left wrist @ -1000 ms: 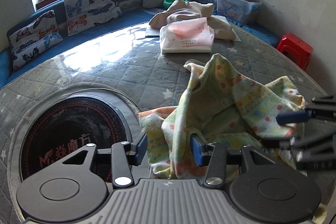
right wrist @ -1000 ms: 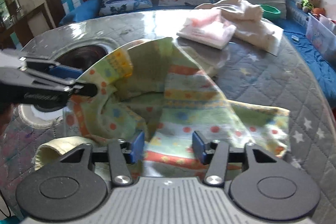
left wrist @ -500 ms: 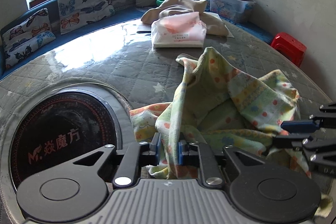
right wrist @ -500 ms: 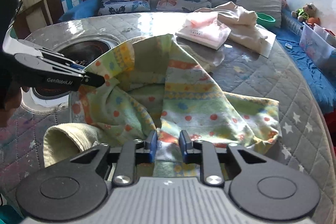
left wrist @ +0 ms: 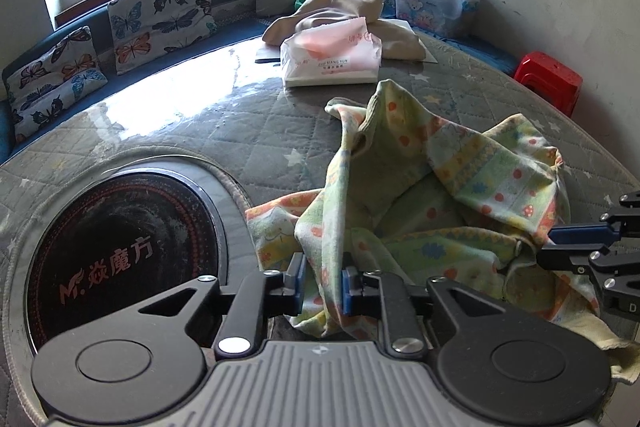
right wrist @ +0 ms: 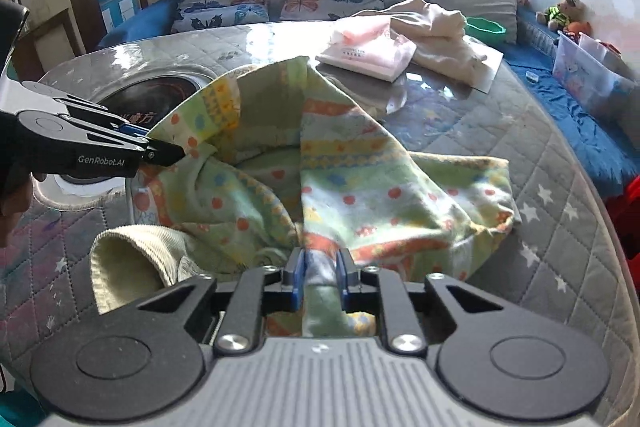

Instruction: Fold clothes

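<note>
Green and yellow cloth with red dots, a small garment (left wrist: 432, 211), sits bunched up on the near side of the grey quilted table (left wrist: 240, 131). It is not flat. Part of it stands up in a peak, and the rest sags in loose folds.

A second ago both sets of tongs were spread wide with the cloth lying between their tips. Now both have pinched it. The left gripper (left wrist: 322, 283) has its blue pads pressed onto a hanging fold at the cloth's left edge. The right gripper (right wrist: 320, 275) is squeezed onto a bunch of cloth at the near edge. The cloth has also come up a little off the table where it is held.

So the grabbing part looks done. I think the next job is to lift and pull the two held spots apart, so the cloth opens out flat before any fold is made. The held spots may be folds and not real corners, so it could stay twisted.

Just left of the cloth is a dark round plate (left wrist: 120, 255) set into the table. Farther back lie a pink pack (left wrist: 332, 59) and a cream cloth pile (left wrist: 360, 15), well apart from the work.
</note>
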Demonstrator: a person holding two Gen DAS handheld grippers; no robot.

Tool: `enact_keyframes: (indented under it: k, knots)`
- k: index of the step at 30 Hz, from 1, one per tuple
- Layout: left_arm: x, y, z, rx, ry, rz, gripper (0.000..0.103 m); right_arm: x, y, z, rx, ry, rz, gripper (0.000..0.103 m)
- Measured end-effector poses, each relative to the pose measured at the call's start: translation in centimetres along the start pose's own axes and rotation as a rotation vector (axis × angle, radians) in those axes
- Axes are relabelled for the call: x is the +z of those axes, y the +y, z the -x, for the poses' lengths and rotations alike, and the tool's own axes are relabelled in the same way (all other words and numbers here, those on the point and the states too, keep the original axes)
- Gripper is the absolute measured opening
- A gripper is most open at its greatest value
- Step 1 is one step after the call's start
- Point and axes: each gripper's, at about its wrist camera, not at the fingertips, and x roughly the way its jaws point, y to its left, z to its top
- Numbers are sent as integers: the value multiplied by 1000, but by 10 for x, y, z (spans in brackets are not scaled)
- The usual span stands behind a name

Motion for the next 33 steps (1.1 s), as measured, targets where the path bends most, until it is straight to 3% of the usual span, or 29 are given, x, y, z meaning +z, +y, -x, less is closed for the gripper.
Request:
enact_keyframes:
  k: [6, 12, 18, 24, 25, 30, 33]
  knots:
    - [-2, -1, 2, 24, 5, 1, 40, -7, 1, 5, -8, 0, -4, 36]
    - [-7, -6, 9, 43, -5, -13, 53, -13, 5, 7, -13, 6, -4, 44]
    - [-12, -12, 16, 62, -15, -29, 59, -19, 13, 9, -10, 13, 11, 48]
    - [-8, -14, 15, 66, -17, -30, 59, -22, 21, 11, -18, 20, 44, 47]
    - [-7, -13, 14, 63, -16, -27, 58, -23, 21, 11, -21, 21, 49, 47]
    - [-5, -8, 8, 33, -2, -2, 18, -22, 18, 12, -33, 22, 54, 40]
    - [-10, -7, 7, 20, 4, 1, 10, -16, 12, 16, -51, 1, 54, 39]
